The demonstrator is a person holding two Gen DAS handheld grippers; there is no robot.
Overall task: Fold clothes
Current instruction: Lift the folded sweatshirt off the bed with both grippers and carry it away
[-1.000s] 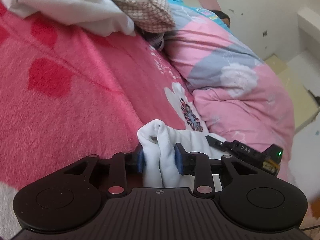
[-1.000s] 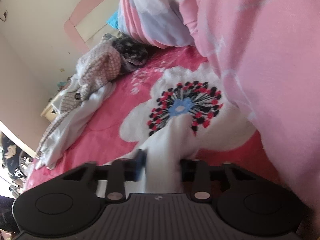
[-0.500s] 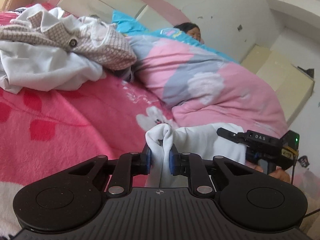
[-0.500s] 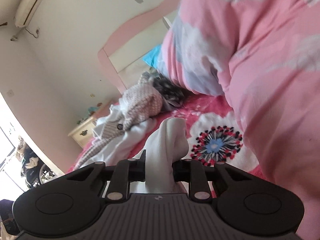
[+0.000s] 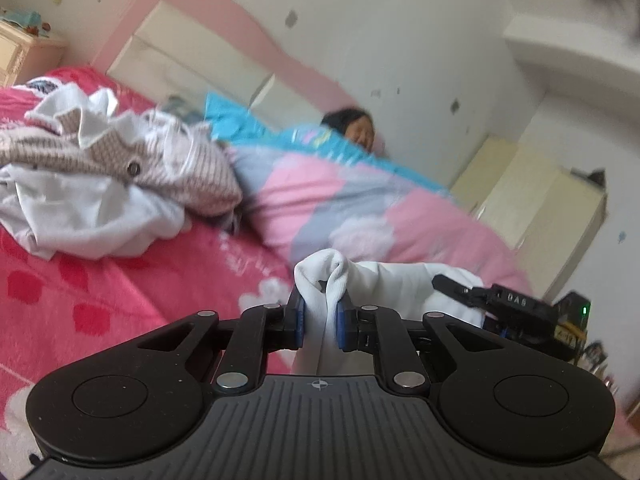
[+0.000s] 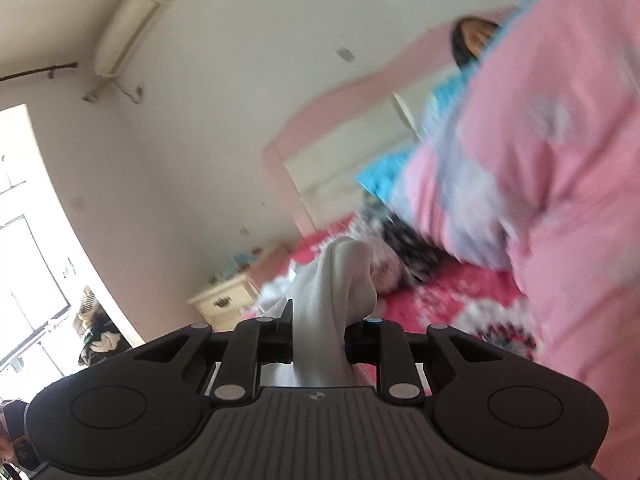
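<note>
While both claws pinch bunched cloth rather than a flat hem, slippage is my nearest worry. My left claw (image 5: 320, 326) is nearly closed, its blue pads pressing a thick gather of the white garment (image 5: 324, 280), which rises above the fingers in a rounded knob at 12 o'clock. My right claw (image 6: 318, 340) is likewise clamped narrow on a second bunch of that soft, finely ribbed knit. The garment stretches between them, held up off the bed, with its lower part hanging out of sight below the fingers. If the gathers are uneven, I judge one layer could slide free and the piece would drop crooked, spoiling any fold line. If I pull the claws too far apart, the stretchy knit may distort or tear loose from one pad.

Just beyond, at 9 o'clock in the left view, lies the red fleece blanket (image 5: 100, 280), plush and grippy, so a dragged hem could catch and wrinkle. Toward 10 o'clock sits the pile of clothes (image 5: 120, 184), a rumpled heap of smooth white cloth and a coarse brown-checked knit with a button; a swinging tail might snag it. At 1 o'clock swells the pink quilt (image 5: 340, 208), puffy and smooth, covering a person who lies at the headboard; I should lay nothing there.
</note>
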